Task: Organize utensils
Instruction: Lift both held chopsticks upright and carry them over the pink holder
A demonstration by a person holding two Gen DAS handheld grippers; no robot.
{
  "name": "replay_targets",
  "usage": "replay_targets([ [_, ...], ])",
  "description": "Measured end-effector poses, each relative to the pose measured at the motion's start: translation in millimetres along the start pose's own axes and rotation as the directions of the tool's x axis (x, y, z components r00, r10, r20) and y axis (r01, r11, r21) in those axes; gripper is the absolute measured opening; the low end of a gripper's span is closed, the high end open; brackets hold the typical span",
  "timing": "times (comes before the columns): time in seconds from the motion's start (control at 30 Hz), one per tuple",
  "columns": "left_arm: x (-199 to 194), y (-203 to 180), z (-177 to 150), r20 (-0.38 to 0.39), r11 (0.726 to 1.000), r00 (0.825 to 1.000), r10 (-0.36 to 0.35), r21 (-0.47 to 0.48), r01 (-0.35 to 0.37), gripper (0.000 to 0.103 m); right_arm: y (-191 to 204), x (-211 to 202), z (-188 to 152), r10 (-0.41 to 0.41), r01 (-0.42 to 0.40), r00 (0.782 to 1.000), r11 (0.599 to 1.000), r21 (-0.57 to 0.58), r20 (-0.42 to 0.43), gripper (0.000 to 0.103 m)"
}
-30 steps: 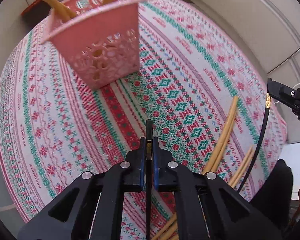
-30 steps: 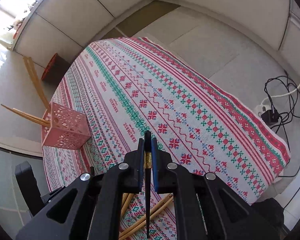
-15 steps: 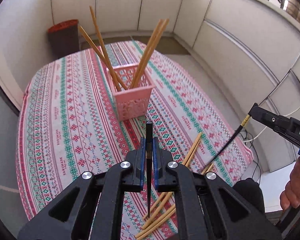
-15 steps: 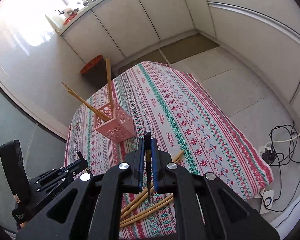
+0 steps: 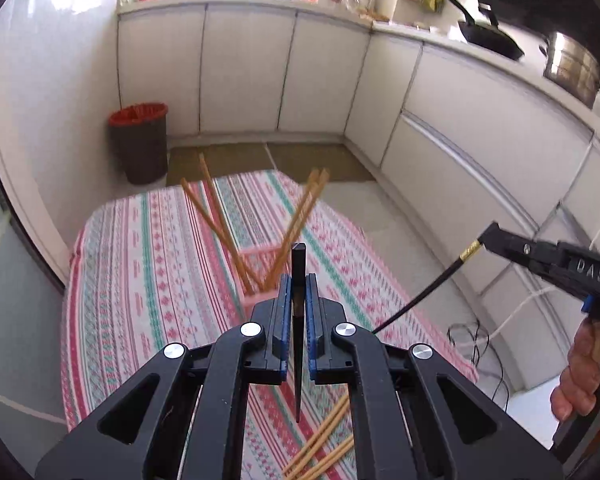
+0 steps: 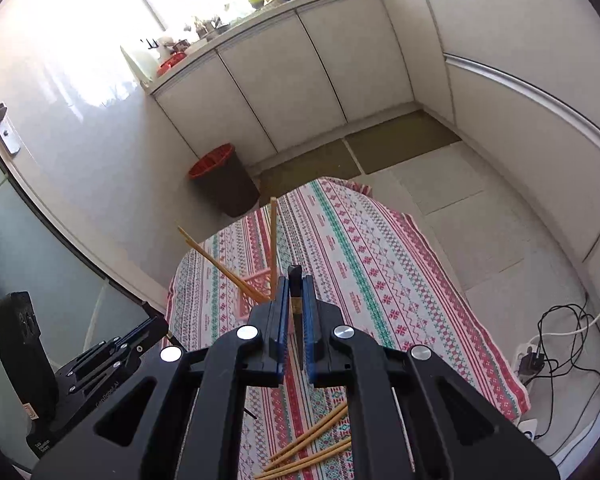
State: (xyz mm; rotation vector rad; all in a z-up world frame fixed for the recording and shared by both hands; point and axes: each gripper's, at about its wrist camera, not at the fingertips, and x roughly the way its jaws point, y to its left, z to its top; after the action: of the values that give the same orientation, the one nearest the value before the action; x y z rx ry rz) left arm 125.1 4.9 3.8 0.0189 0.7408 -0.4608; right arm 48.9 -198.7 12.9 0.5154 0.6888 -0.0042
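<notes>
Both ur tools clamped tight: left tool (image 5: pixel 299 296) on a black chopstick (image 5: pixel 298 344), right tool (image 6: pixel 296 300) on another black chopstick (image 6: pixel 297 320). Pink basket (image 5: pixel 260 276) frame-center w/ bamboo chopsticks (image 5: pixel 296 228).

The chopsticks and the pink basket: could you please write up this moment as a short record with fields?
left claw: shut on a black chopstick
right claw: shut on a black chopstick with gold band
pink basket: on the striped tablecloth, holding wooden chopsticks that lean outward
loose wooden chopsticks: lying on the cloth near its close edge
bin: on the floor past the table's far end
</notes>
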Motion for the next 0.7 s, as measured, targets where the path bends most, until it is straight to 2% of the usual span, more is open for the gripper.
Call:
replay_targets([
  [0.13, -8.7, 6.4, 41.4, 0.09, 0.999, 0.996, 0.03, -0.026, -0.028, 0.006, 16.7, -5.4, 26.4, 0.031, -0.03, 0.998, 0.999, -0.014, 0.05, 0.007],
  [0.3, -4.5, 11.2, 73.1, 0.162, 0.995, 0.983, 0.082, -0.065, -0.073, 0.006, 37.6, 0.8, 47.9, 0.05, -0.045, 0.995, 0.998, -0.049, 0.092, 0.007],
  [0.47, 25.9, 20.6, 80.1, 0.153, 0.988, 0.979, 0.136, -0.096, -0.122, 0.006, 50.1, 19.2, 55.2, 0.044, -0.037, 0.994, 0.996, -0.078, 0.1, 0.007],
  [0.6, 54.1, 29.3, 70.2, 0.128, 0.985, 0.98, 0.152, -0.107, -0.138, 0.006, 52.0, 39.7, 54.7, 0.033, -0.026, 0.996, 0.996, -0.081, 0.088, 0.007],
  [0.7, 68.3, 33.5, 57.9, 0.118, 0.989, 0.986, 0.121, -0.103, -0.109, 0.007, 53.1, 53.0, 51.4, 0.023, -0.016, 0.997, 0.996, -0.091, 0.078, 0.007],
])
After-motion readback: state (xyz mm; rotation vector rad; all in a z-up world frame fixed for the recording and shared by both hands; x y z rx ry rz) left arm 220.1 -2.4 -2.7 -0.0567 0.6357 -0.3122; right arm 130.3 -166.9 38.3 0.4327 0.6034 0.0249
